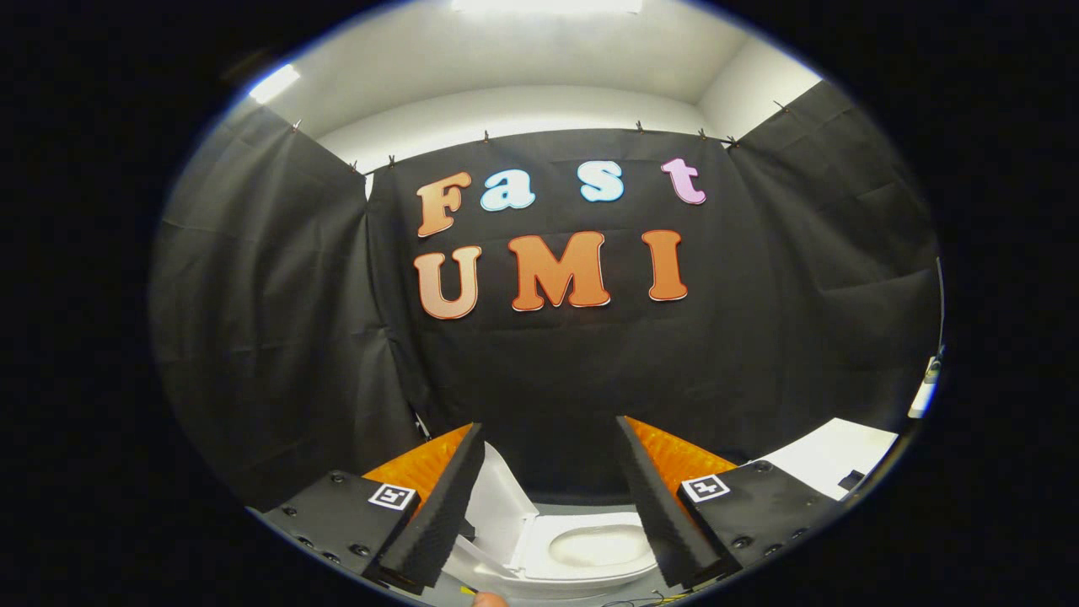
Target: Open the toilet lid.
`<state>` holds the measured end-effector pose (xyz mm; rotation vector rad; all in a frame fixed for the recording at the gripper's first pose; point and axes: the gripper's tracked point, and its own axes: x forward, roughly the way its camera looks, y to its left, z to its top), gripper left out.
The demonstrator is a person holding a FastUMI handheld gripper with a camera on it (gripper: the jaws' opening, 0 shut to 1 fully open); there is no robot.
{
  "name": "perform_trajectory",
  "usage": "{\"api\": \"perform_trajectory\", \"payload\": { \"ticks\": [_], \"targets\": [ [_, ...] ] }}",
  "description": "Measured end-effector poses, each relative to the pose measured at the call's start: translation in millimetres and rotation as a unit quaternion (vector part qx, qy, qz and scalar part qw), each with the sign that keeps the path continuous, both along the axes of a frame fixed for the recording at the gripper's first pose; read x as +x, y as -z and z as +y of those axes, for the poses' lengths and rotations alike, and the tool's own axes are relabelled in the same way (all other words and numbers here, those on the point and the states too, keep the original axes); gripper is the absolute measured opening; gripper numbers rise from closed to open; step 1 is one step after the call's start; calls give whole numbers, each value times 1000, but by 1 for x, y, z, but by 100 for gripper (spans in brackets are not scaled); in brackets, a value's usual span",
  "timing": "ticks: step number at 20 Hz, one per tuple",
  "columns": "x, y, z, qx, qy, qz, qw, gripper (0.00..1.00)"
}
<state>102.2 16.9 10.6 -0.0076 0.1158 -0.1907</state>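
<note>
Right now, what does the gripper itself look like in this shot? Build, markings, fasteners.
The gripper has two wedge-shaped jaws with ribbed, foam-like inner faces, tapering toward the tips. Each jaw sits on a flat black mounting block with dark round screw heads. Each block carries a small square white fiducial tag with a black pattern near the jaw's base. No cables show on the gripper itself.

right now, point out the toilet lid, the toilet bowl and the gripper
toilet lid (499, 499): gripper view, on its raised inner face beside one finger
toilet bowl (597, 546): gripper view, on the basin inside the seat ring
gripper (548, 438): gripper view, midway between the open fingertips
</note>
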Motion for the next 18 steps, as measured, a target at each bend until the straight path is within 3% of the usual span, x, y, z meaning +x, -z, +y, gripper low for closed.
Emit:
{"api": "perform_trajectory", "payload": {
  "ticks": [6, 18],
  "targets": [
    [-1, 1, 14, -1, -15, 3, 1000, 99],
    [-5, 5, 8, -4, -10, 6, 1000, 99]
  ]
}}
